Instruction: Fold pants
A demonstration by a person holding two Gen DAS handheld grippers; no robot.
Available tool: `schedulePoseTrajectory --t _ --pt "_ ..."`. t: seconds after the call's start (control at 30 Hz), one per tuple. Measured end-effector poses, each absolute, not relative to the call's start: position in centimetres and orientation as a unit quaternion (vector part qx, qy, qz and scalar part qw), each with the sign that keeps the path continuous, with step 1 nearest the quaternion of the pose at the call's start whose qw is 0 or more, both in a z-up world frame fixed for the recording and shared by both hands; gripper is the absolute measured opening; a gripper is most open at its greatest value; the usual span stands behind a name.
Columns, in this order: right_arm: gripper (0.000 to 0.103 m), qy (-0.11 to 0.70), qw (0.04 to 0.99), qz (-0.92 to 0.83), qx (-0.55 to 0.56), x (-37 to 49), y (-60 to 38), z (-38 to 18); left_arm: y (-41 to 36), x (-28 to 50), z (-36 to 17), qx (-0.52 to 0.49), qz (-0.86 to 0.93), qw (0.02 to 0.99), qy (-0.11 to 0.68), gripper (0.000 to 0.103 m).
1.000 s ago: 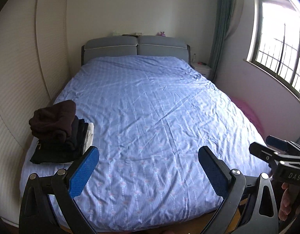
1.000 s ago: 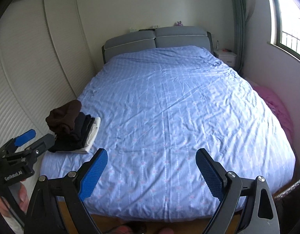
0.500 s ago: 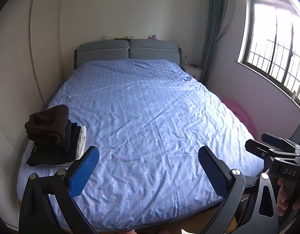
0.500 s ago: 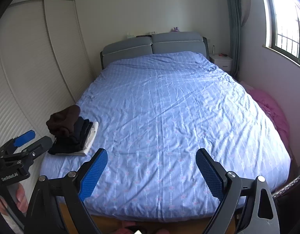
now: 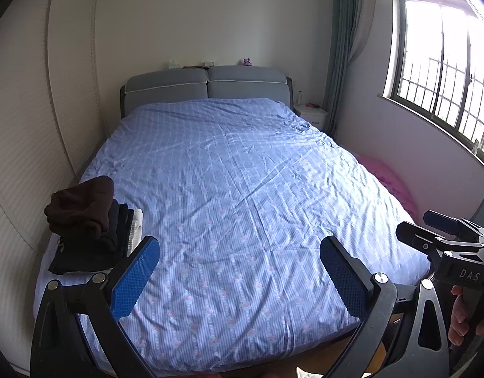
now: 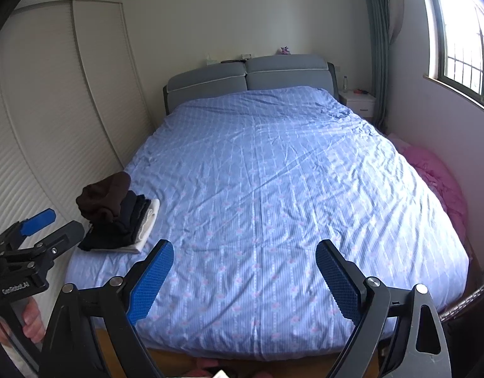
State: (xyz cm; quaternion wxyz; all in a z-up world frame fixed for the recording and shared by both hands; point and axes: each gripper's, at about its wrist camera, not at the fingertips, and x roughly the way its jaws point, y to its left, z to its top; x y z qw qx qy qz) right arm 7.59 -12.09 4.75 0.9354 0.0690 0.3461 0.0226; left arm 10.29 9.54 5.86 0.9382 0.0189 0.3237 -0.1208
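Observation:
A stack of folded clothes [image 5: 90, 226] [image 6: 116, 217], brown on top of black and white pieces, lies on the near left corner of the bed [image 5: 242, 189] [image 6: 273, 189]. Whether it holds pants cannot be told. My left gripper [image 5: 240, 252] hovers open over the foot of the bed, nothing between its blue pads. My right gripper [image 6: 245, 256] is open too, with nothing in it, above the bed's near edge. Each gripper shows at the edge of the other's view, held by a hand.
The blue patterned sheet covers the whole bed up to a grey headboard [image 5: 207, 86]. A white wardrobe [image 6: 53, 110] runs along the left. Pink bedding [image 6: 437, 182] lies on the floor at the right, under a window [image 5: 446, 72]. A white nightstand [image 5: 312, 115] stands in the far corner.
Both cameras have pulled back and risen a little, so the bed looks slightly farther and more of the walls shows. Both grippers stay open.

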Motion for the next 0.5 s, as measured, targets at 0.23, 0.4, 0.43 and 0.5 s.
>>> schedulePoseTrajectory --t 0.23,0.4,0.43,0.5 --pt "0.092 0.346 0.935 0.02 0.068 7.54 -12.27 4.86 9.2 10.23 5.83 0.031 -0.115 0.941 0.318 0.103" --pt "0.092 0.351 0.934 0.015 0.071 7.67 -12.7 4.91 8.99 10.36 5.74 0.033 -0.114 0.941 0.317 0.103" --pt "0.092 0.351 0.934 0.014 0.071 7.73 -12.77 4.95 9.06 10.32 5.75 0.033 -0.115 0.941 0.318 0.103" --pt "0.092 0.352 0.933 0.013 0.072 7.78 -12.86 4.94 9.06 10.32 5.72 0.033 -0.116 0.941 0.317 0.103"
